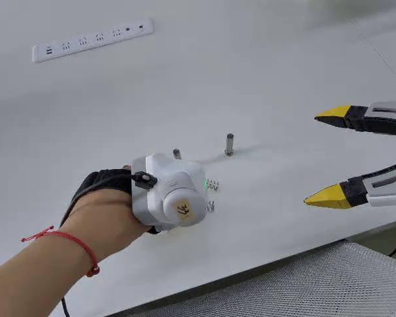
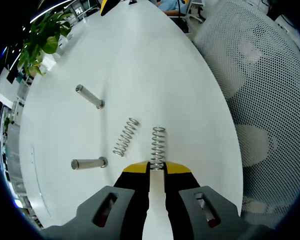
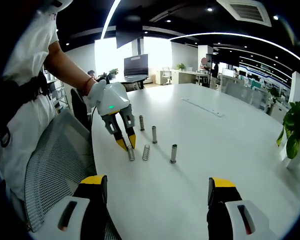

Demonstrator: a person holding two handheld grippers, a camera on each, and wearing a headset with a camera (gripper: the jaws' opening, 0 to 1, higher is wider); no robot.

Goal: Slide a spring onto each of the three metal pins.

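Left gripper (image 2: 156, 167) low over white worktop (image 1: 251, 66), held in a black-gloved hand (image 1: 102, 188) with a red cord (image 1: 79, 246) at the wrist. Jaws narrow, yellow tips closed on the near end of held spring (image 2: 158, 145). Rest of that spring lies flat on the worktop, pointing straight ahead of left gripper. How firm the pinch is: cannot tell.

Second spring (image 2: 126, 136) loose on the worktop just beside the held one, slightly angled, apart from left gripper's tips and not touching the held spring.

Three metal pins upright on the worktop beyond left gripper, all bare: first pin (image 3: 141, 122) closest to left gripper's body, second pin (image 3: 154, 134) next out, third pin (image 3: 173, 153) farthest out.

Right gripper (image 1: 311, 158) well apart from left gripper, off toward the worktop's edge and raised above the surface. Jaws wide, nothing between the yellow tips.

Power strip (image 1: 92, 39) far beyond left gripper, flat on the worktop. Mesh chair seat (image 1: 330, 284) below the worktop edge, on the right gripper's side of left gripper.
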